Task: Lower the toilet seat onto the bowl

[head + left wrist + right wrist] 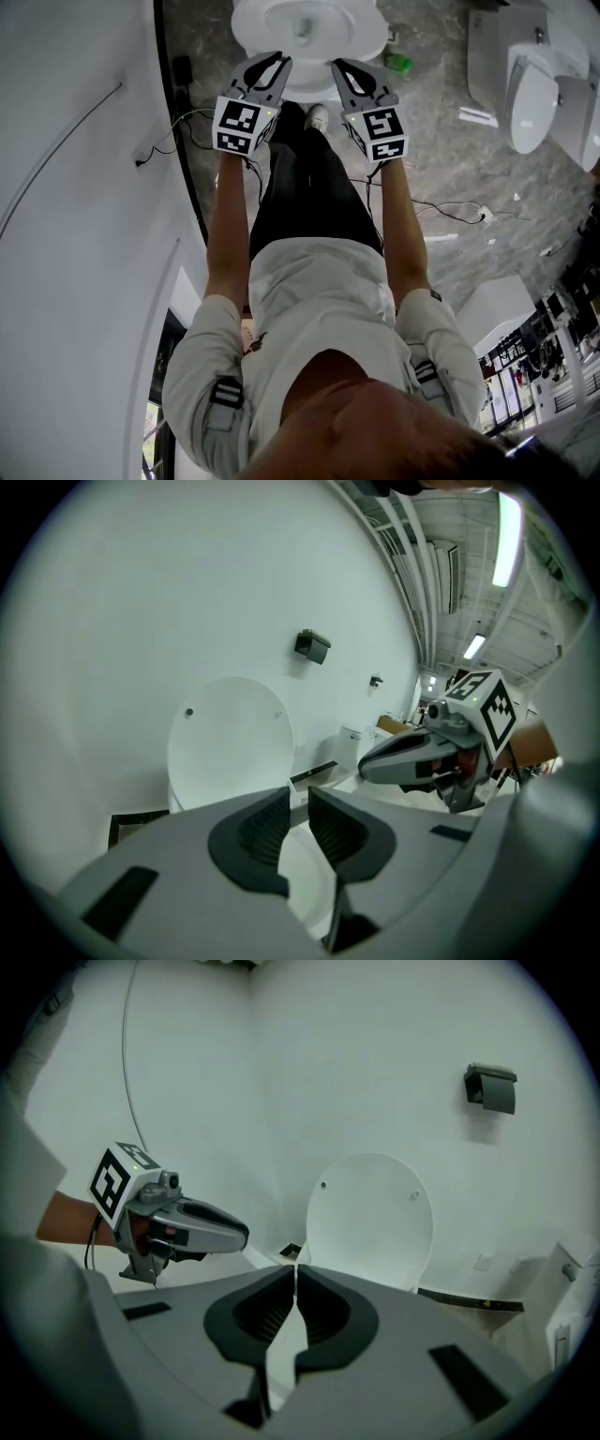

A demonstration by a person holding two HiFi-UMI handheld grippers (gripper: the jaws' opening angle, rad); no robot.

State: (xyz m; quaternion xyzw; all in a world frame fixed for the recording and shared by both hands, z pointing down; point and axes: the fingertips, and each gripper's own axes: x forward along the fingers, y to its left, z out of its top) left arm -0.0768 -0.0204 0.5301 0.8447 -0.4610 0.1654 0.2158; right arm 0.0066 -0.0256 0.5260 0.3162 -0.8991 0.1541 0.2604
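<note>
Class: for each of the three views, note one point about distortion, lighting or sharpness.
Head view: the white toilet bowl nearly washes out, the floor stays sharp. Left gripper view: strong fisheye with black corners; the ceiling strip light glares. Right gripper view: same round distortion, even soft light; the raised toilet seat is crisp, the near right tongs slightly soft.

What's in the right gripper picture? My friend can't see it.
A white oval toilet lid stands upright against a white wall. In front, the grey right tool is shut on nothing, and the grey left tool hovers at the left.
</note>
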